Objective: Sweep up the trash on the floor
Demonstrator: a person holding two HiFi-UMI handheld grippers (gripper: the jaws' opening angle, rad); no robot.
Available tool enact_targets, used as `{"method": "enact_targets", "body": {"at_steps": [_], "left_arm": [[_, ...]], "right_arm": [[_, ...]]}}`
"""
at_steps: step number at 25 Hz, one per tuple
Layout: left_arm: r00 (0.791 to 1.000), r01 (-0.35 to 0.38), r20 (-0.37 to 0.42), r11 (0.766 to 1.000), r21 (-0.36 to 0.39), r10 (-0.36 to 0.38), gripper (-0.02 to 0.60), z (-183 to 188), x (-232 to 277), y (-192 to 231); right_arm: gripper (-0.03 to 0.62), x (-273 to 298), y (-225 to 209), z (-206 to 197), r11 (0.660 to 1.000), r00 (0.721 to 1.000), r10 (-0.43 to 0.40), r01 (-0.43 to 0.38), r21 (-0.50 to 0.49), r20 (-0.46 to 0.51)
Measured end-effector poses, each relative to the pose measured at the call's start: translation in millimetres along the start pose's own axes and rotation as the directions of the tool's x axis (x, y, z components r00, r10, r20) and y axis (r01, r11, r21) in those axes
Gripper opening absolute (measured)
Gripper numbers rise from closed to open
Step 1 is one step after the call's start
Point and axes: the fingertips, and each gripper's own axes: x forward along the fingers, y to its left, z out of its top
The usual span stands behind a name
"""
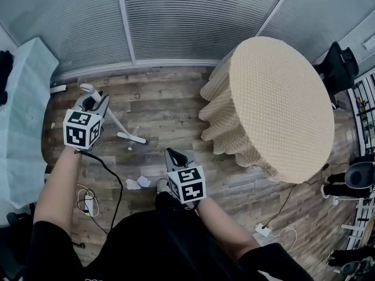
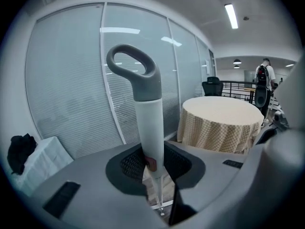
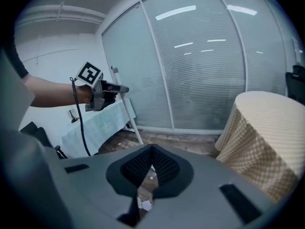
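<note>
My broom (image 2: 148,123) has a white handle topped by a grey loop grip, with a thin shaft below it. It stands tilted, its flat white head (image 1: 132,137) down on the wood floor (image 1: 170,107), and the handle is clamped in my left tool (image 2: 155,166). The trash (image 1: 137,183) is a couple of crumpled white paper scraps lying on the floor, apart from the head and nearer to me.

No words, brand names, numbers or signs can be read in any of the views
</note>
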Motion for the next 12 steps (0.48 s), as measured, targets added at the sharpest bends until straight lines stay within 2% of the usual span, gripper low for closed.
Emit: {"method": "enact_targets", "body": {"at_steps": [4, 8, 10, 12], "left_arm": [[0.998, -0.058, -0.015, 0.998, -0.008, 0.058, 0.092, 14.0, 31.1, 41.0], [0.987, -0.164, -0.011, 0.981, -0.103, 0.163, 0.091, 16.3, 56.4, 80.0], [0.981, -0.194, -0.015, 0.971, -0.142, 0.194, 0.091, 11.1, 68.0, 87.2], [0.979, -0.205, -0.032, 0.969, -0.139, 0.203, 0.091, -1.4, 79.3, 84.1]], "right_arm": [[0.014, 16.0, -9.1, 5.5, 0.999, 0.999, 0.026, -0.027, -0.018, -0.025], [0.014, 32.5, -19.7, 3.6, 0.999, 0.998, 0.027, -0.028, -0.017, -0.057], [0.014, 36.8, -24.4, 2.6, 1.0, 0.997, 0.026, -0.027, -0.014, -0.072], [0.014, 36.3, -26.3, 1.6, 0.999, 0.996, 0.033, -0.034, -0.013, -0.083]]}}
